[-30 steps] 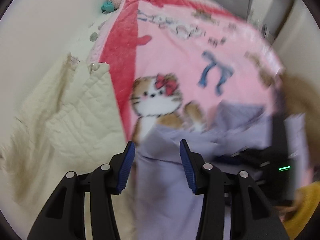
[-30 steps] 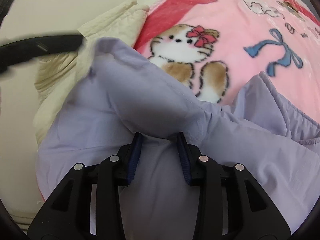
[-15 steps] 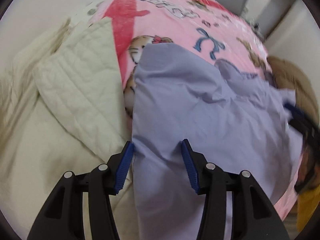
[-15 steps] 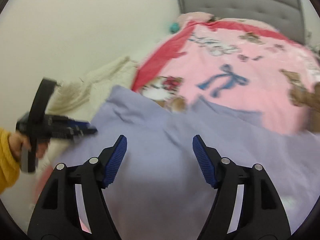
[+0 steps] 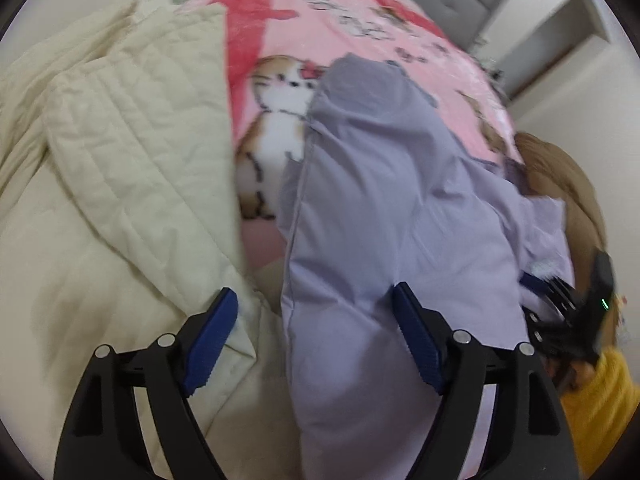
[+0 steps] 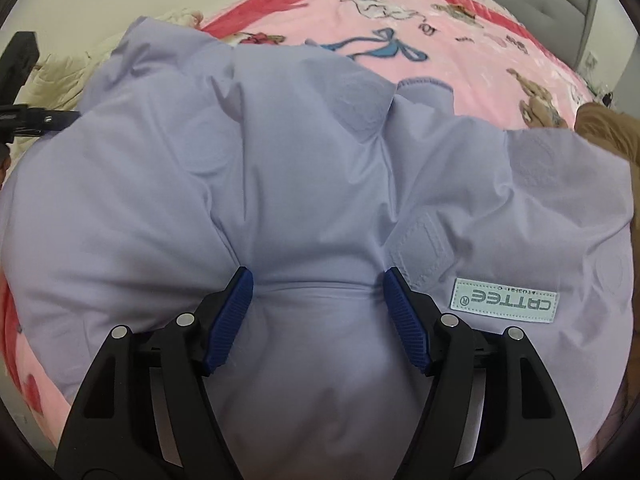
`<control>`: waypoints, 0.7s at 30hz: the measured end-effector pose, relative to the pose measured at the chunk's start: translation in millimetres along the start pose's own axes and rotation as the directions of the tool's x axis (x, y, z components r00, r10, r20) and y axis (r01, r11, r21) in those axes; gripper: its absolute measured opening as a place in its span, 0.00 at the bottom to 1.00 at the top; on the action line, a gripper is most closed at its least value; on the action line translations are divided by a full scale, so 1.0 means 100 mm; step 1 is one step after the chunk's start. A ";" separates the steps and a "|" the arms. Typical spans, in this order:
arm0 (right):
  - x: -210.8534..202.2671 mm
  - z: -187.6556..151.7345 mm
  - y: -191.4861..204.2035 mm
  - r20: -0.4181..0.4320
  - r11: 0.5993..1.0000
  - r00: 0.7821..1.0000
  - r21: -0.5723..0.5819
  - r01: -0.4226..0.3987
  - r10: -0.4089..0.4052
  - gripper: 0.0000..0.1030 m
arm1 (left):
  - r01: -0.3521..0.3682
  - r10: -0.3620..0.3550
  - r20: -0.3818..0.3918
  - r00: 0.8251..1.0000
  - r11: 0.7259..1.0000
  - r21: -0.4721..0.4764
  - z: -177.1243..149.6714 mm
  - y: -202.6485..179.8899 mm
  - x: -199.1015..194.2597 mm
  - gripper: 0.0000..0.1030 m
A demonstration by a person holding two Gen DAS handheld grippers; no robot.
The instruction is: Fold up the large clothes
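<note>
A lilac jacket lies spread on a pink cartoon blanket, beside a cream quilt. The left gripper straddles the jacket's edge, jaws wide apart. The right gripper presses into the jacket, jaws apart around a fabric bulge.

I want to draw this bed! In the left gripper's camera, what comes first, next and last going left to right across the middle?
Cream quilt → pink cat blanket → purple garment → brown clothing.
</note>
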State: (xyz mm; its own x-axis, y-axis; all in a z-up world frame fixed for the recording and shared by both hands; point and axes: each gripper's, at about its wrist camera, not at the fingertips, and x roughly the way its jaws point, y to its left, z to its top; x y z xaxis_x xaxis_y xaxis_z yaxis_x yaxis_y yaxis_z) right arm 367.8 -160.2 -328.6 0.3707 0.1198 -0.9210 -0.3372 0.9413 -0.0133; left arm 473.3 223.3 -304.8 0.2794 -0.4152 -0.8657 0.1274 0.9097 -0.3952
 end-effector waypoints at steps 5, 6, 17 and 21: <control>0.03 -0.06 0.01 0.013 1.000 1.000 -0.008 0.007 -0.007 0.62 | 0.111 -0.106 -0.069 0.992 0.990 0.081 0.01 0.06 -0.02 0.82; 0.04 -0.06 0.02 0.017 1.000 1.000 -0.009 0.012 -0.012 0.62 | 0.135 -0.128 -0.081 0.988 0.987 0.082 0.03 0.09 -0.01 0.82; -0.76 -0.02 0.01 0.178 0.997 0.984 0.068 -0.040 0.028 0.79 | 0.196 -0.205 0.055 0.977 0.971 0.134 -0.48 -0.12 -0.48 0.82; -1.13 -0.32 -0.21 0.232 0.985 0.972 0.175 -0.014 -0.027 0.80 | 0.105 -0.141 0.188 0.972 0.977 0.188 -0.78 -0.47 -0.79 0.82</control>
State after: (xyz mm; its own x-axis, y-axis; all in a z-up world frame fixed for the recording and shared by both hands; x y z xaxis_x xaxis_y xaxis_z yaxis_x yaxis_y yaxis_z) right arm 305.6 -203.9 -237.2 0.5707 0.1639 -0.8046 -0.1861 0.9802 0.0677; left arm 370.8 213.5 -242.3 0.4328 -0.5319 -0.7279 0.3326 0.8446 -0.4195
